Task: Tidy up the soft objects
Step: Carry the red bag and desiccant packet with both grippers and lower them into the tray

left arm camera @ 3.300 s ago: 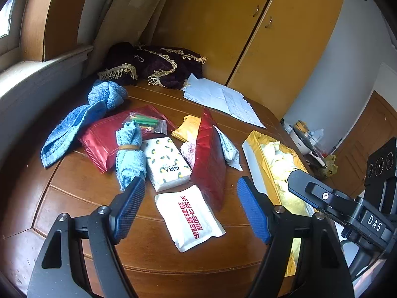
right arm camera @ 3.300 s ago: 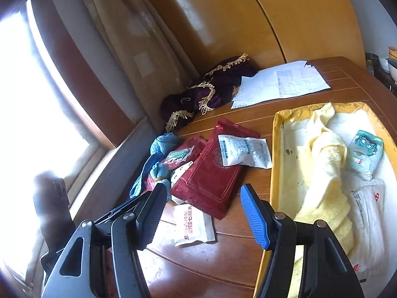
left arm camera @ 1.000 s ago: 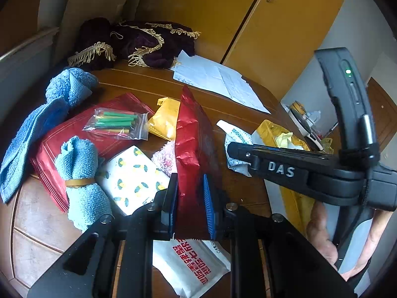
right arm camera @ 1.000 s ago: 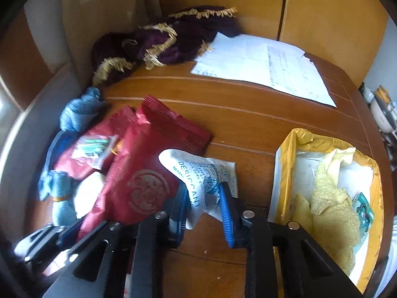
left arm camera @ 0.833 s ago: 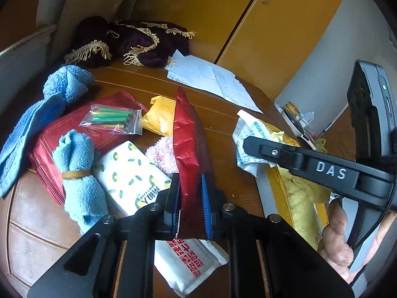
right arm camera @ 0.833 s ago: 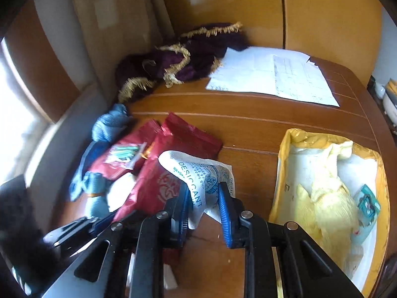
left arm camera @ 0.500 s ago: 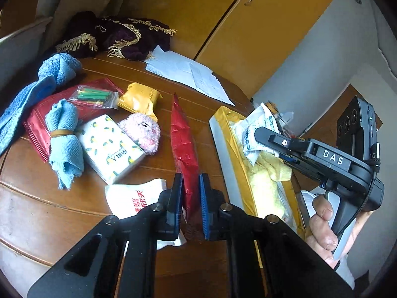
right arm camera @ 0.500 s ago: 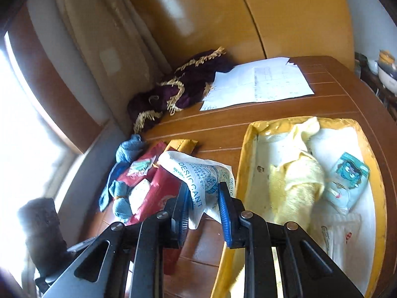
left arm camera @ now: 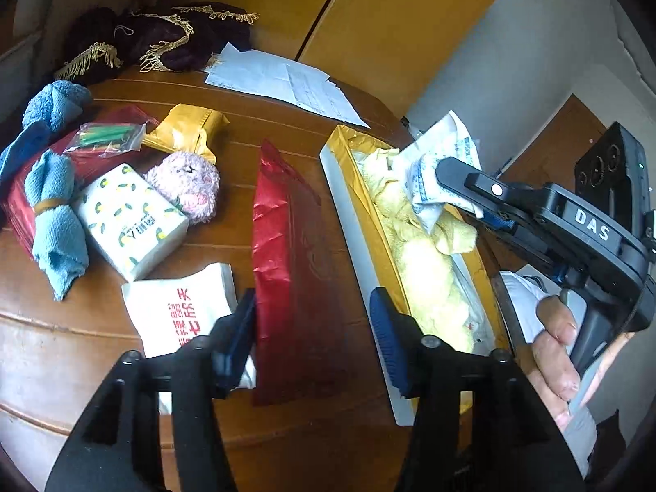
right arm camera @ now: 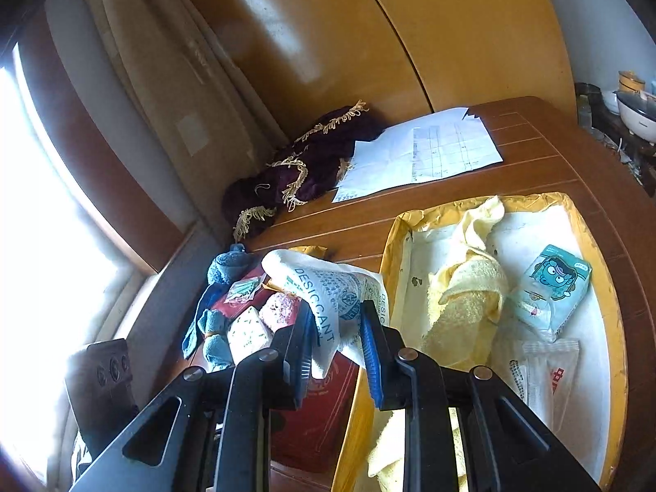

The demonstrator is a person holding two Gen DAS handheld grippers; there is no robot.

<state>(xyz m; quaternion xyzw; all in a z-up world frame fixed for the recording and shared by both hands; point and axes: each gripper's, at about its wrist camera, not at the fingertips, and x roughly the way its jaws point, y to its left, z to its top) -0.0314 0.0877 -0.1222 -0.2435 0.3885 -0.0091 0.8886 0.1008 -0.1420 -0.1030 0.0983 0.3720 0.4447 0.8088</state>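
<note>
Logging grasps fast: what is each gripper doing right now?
Left gripper: open, holds nothing; red bag lies between its fingers.
Right gripper: shut on desiccant pack.

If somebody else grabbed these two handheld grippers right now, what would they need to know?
Left gripper: open, fingers either side of the red foil pouch lying on the table beside the tray.
Right gripper: shut on the desiccant packet, raised near the yellow tray.
In the tray: yellow towel, cartoon tissue pack.
Left on the table: pink plush, blue towels, tissue packs.
</note>
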